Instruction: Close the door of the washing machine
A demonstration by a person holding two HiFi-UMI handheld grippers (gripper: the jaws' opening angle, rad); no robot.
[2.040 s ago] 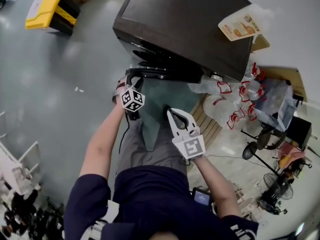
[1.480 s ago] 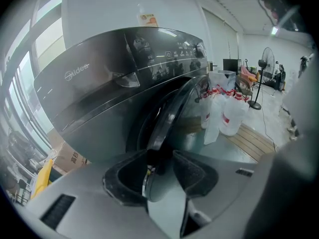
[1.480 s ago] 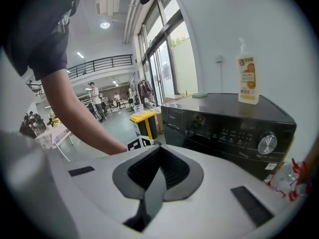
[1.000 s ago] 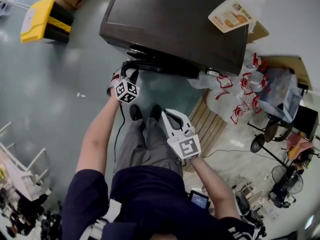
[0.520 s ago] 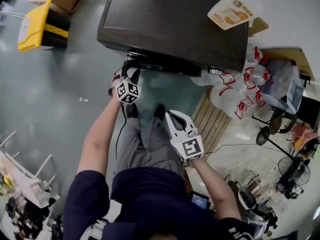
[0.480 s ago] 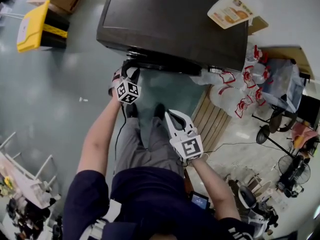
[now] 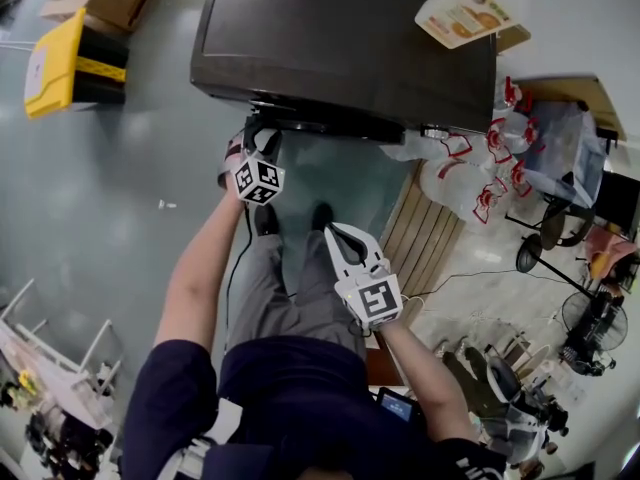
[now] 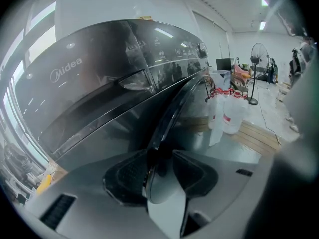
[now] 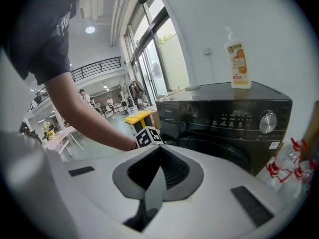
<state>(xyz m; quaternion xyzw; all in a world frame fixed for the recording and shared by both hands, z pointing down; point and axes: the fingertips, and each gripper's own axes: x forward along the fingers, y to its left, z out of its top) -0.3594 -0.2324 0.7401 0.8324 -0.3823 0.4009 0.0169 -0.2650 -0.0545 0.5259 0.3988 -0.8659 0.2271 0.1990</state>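
Observation:
The dark washing machine [image 7: 350,38] stands in front of me, and its front and control panel show in the right gripper view [image 9: 224,118]. Its door [image 7: 330,125] hangs only slightly ajar, close to the machine's front. My left gripper [image 7: 262,140] is shut on the door's dark rim [image 8: 172,116], which runs between the two pads [image 8: 124,176]. My right gripper [image 7: 336,232] hovers lower, over my legs, apart from the machine. It is shut, with nothing between its pads [image 9: 172,171].
A detergent bottle [image 7: 465,16] lies on the machine's top. Clear plastic jugs with red print [image 7: 470,168] crowd the floor right of the machine beside a wooden pallet [image 7: 425,238]. A yellow bin [image 7: 60,63] stands far left. Standing fans [image 7: 545,253] are at the right.
The door has swung in toward the machine's front with my left gripper still on its rim. My right gripper has drifted a little.

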